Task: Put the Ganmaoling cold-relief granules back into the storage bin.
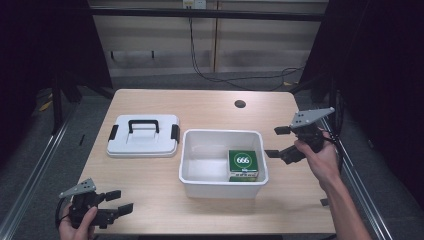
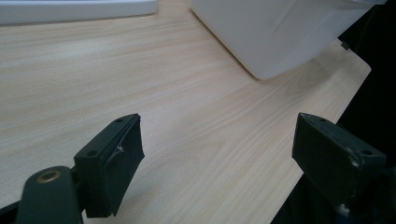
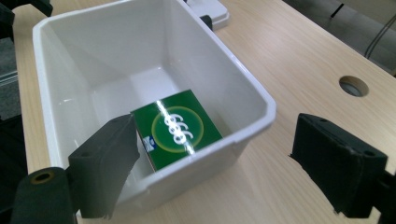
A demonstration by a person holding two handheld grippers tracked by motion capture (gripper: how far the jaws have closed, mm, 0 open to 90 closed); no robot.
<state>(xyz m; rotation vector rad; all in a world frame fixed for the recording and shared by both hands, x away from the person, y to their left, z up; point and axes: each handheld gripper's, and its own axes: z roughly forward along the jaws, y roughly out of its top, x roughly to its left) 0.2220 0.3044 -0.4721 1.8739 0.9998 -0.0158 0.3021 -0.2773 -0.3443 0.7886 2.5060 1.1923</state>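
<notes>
The box [image 1: 243,161] is green, bearing a white ring and white "666" on top. The bin [image 1: 220,138] holding it is white. The lid [image 1: 143,135] is white with black handle and black clips. The desk [image 1: 165,105] is pale wood-grain. Both grippers' fingers [image 3: 105,163] are black.

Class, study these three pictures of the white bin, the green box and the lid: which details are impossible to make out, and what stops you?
- Green box, high view: its lower sides are hidden by the white bin wall; small print too small.
- Green box, right gripper view: glare crosses the label; the bin rim covers its near edge.
- Lid, left gripper view: cut off by the top edge.
</notes>
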